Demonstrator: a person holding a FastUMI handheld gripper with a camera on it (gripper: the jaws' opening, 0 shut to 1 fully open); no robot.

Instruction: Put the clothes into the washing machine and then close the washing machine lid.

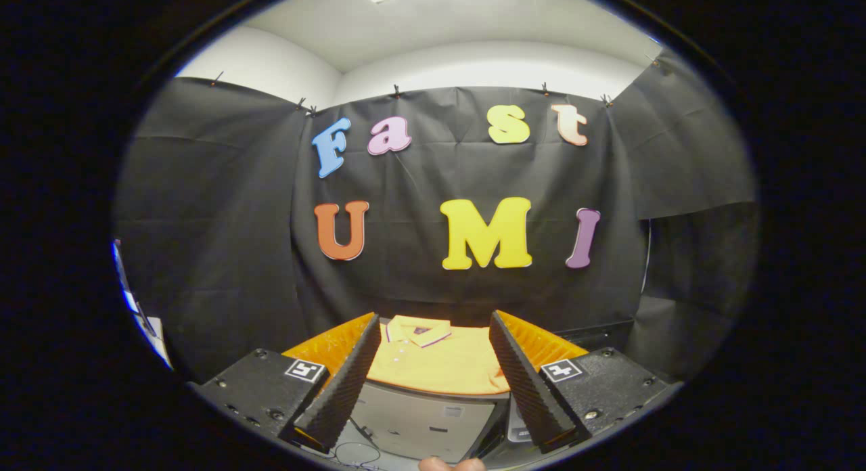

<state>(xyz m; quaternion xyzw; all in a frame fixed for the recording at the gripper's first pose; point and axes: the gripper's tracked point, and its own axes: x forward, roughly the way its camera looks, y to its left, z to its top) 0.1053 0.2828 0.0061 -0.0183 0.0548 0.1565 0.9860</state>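
Black cloth wall [203,220] takes up most of the scene, pinned along its top edge w/ small clips, white room wall and ceiling above it.

Next down in size: the washing machine [419,423], seen from above just below the claw, grey lid/top panel facing up; can't tell from here whether the lid is shut or lifted. A thin cable [355,451] loops near its front corner.

Claw [433,342] is spread wide, fingers well apart, nothing pinched. Each finger [348,383] has a ribbed black pad on the inside and an orange backing on the outside; black blocks at the base carry small square markers.

The clothes: a yellow polo shirt [433,363] (folded flat, collar w/ dark trim toward the cloth wall) lies beyond the washing machine, in the gap between the two fingers but not touching either. Surface under it is hidden.

Smallest: a fingertip [450,464] of the person's hand pokes in beneath the machine's near edge.
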